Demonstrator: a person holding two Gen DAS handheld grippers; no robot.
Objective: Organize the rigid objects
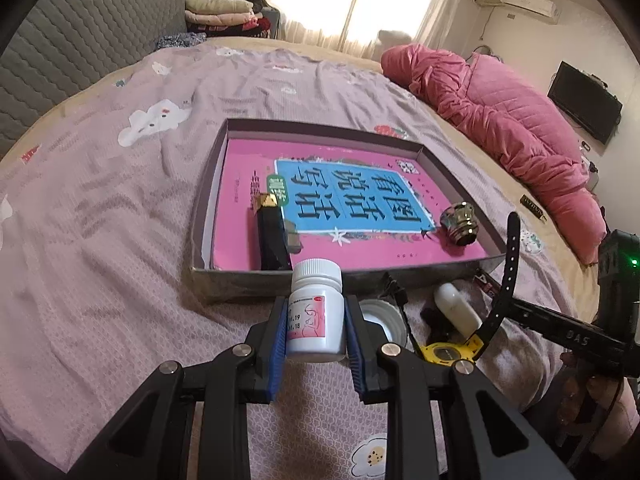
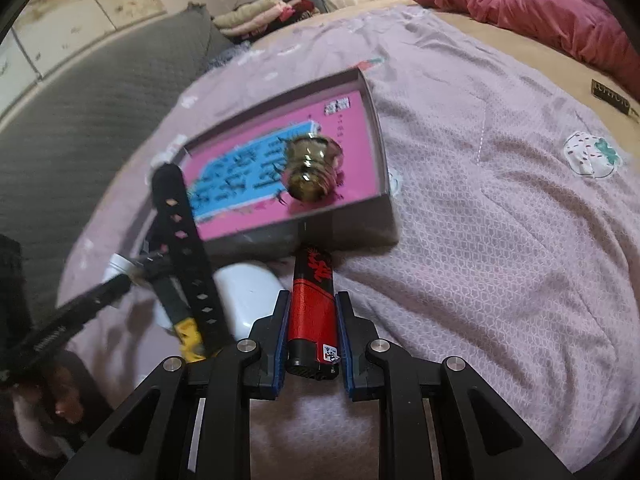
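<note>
My left gripper is shut on a white pill bottle with a pink label, held upright just before the near wall of a shallow cardboard box. The box holds a pink book, a black and gold lipstick and a brass-coloured knob. My right gripper is shut on a red and black lighter, near the box's front corner. The knob lies in the box in the right wrist view.
On the lilac bedsheet in front of the box lie a yellow and black watch with its strap raised, a small white bottle and a white round cap. A pink quilt lies at the right.
</note>
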